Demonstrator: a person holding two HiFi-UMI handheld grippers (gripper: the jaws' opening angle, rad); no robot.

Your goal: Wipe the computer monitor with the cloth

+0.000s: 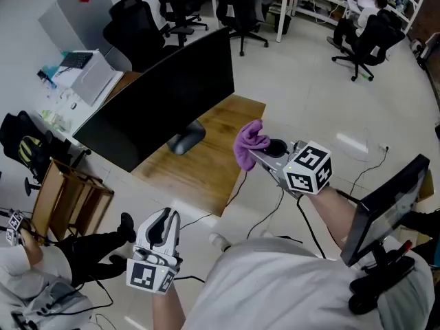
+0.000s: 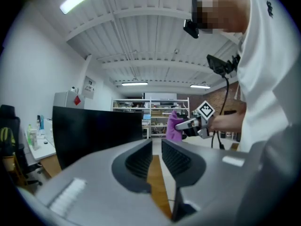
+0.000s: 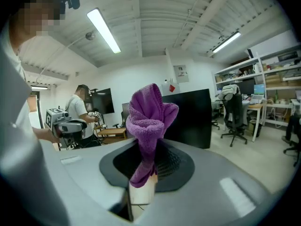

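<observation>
The purple terry cloth (image 1: 249,143) is held clamped in the right gripper (image 1: 260,154) just off the light wooden worktop's (image 1: 206,165) right edge, apart from the black flat monitor (image 1: 165,102) standing there, while the left gripper (image 2: 156,157) is held narrowly parted, empty.

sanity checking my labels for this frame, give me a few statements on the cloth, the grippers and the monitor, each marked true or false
1. The right gripper is shut on the purple fluffy cloth. True.
2. The cloth is pressed flat against the black flat-screen computer monitor. False: it is held in the air, apart from the screen.
3. The left gripper holds a spray bottle. False: nothing is between its fingers, which stand slightly apart.
4. The monitor stands on a light wooden desk. True.
</observation>
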